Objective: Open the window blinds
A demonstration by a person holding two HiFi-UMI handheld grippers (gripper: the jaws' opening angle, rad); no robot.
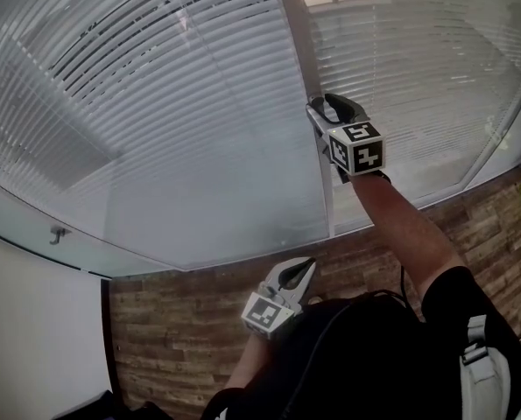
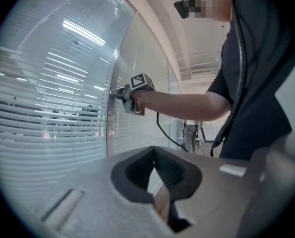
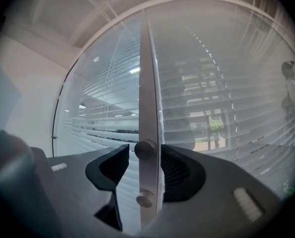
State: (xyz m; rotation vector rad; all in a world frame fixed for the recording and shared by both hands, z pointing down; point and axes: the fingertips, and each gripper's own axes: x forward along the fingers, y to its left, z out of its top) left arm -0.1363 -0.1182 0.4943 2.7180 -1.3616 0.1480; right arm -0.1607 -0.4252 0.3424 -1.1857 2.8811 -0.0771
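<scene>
While the blinds (image 3: pixel 206 98) look only partly tilted, job's unfinished imo | right tool (image 3: pixel 145 157): wide, straddling the knob (image 3: pixel 145 149), not pinching | left tool (image 2: pixel 154 155): closed, empty

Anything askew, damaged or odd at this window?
Nothing stands out: the blind slats hang even, the frame post is straight, and the upper knob sits between the open jaws of the right tool.

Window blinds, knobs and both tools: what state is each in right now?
Blinds: lowered, slats partly see-through.
Upper knob: between open jaws, not gripped.
Lower knob: untouched.
Right tool: open, around the upper knob.
Left tool: shut, empty, away from the window.
</scene>
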